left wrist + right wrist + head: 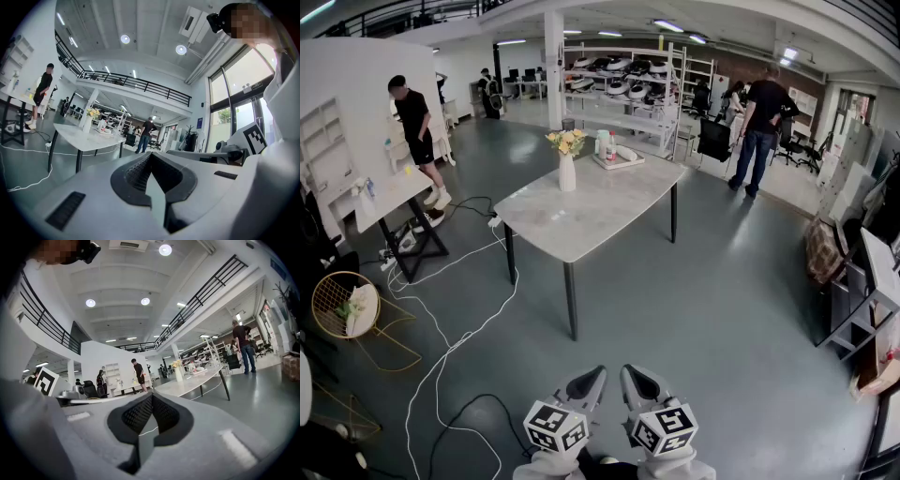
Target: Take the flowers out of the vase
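Holding both grippers level, side by side, low over the grey floor (694,309). Left gripper (596,375) and right gripper (629,373): jaws pressed together, nothing between them.

The yellow flowers (566,141) stand in the slim white vase (567,174) at the far end of the pale stone-topped table with black legs (581,225), well apart from me.

Head view only: the white cable (441,366) looping across the floor left of the table, the gold wire chair (342,305), and the tray of bottles (617,159) just beside the vase.

Gripper views only: the black mezzanine railing (140,84) and round ceiling lights (90,303).

Person in black (417,127) stands at the white wall panel; another (759,122) stands beyond the table.
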